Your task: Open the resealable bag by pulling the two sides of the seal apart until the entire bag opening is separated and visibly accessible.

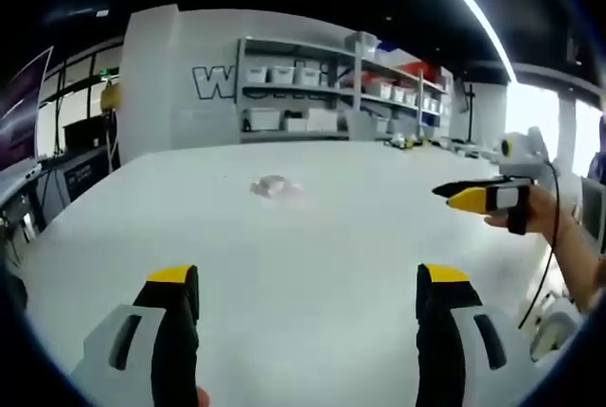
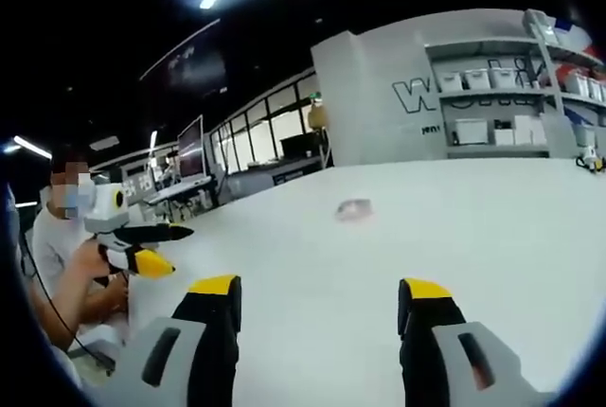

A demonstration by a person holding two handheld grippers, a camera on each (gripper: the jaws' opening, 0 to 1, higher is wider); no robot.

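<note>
A small clear resealable bag (image 1: 274,186) lies flat on the white table (image 1: 312,265), far ahead of both grippers; it also appears in the right gripper view as a pale crumpled patch (image 2: 355,208). My left gripper (image 1: 308,284) is open, its black jaws with yellow tips wide apart and nothing between them. My right gripper (image 2: 322,295) is open too, equally empty. The right gripper (image 1: 478,197) enters the left gripper view from the right, held in a hand above the table. The left gripper (image 2: 142,248) shows at the left of the right gripper view, held by a person.
Grey shelves (image 1: 331,95) with white bins stand against the far wall behind the table. Desks with monitors (image 2: 189,147) line the room's left side. A cable (image 1: 549,237) hangs from the hand-held gripper at the table's right edge.
</note>
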